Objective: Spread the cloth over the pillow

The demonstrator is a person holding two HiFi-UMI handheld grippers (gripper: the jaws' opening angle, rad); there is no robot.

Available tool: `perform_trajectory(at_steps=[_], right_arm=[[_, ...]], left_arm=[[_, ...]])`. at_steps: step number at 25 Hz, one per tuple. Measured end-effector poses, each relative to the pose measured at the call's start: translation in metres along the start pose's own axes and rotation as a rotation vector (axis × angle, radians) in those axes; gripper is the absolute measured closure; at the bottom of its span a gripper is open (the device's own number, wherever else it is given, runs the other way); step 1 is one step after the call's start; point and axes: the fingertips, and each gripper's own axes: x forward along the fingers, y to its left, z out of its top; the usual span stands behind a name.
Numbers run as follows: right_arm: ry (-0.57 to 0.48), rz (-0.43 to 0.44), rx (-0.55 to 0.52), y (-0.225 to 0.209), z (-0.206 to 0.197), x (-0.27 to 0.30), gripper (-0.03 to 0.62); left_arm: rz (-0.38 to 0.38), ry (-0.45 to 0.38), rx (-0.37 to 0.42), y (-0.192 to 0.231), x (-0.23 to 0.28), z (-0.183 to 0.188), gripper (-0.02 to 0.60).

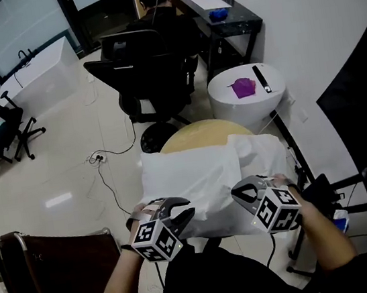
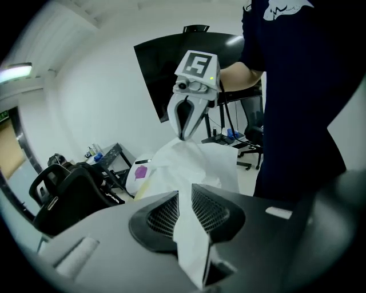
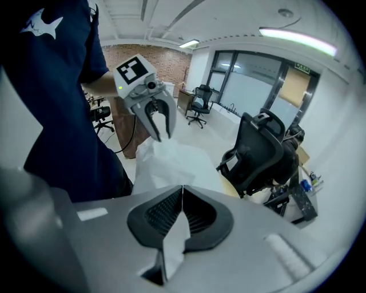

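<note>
Left claw (image 2: 184,201) clamped on near corner of white cloth (image 1: 191,178), thick fold squeezed between pads. Right claw (image 3: 182,199) pinches other near corner, jaws almost together on thin strip of fabric. Cloth spans between both claws and reaches forward across round tan tabletop (image 1: 198,133). White pillow (image 1: 262,151) lies on tabletop at cloth's right edge, partly showing. Black office chair (image 1: 148,66) beyond.
</note>
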Motion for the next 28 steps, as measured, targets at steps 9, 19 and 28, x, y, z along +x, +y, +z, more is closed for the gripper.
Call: perform_trajectory(at_steps=[9, 19, 28], right_arm=[[0.003, 0.022, 0.113, 0.037, -0.039, -0.01, 0.583], [-0.02, -0.081, 0.232, 0.065, -0.085, 0.003, 0.58], [-0.03, -0.145, 0.382, 0.07, -0.123, 0.007, 0.536]], left_arm=[[-0.128, 0.089, 0.08, -0.004, 0.055, 0.007, 0.522], [-0.287, 0.125, 0.131, -0.035, 0.102, 0.026, 0.522], [-0.226, 0.2, 0.102, -0.035, 0.155, 0.022, 0.522]])
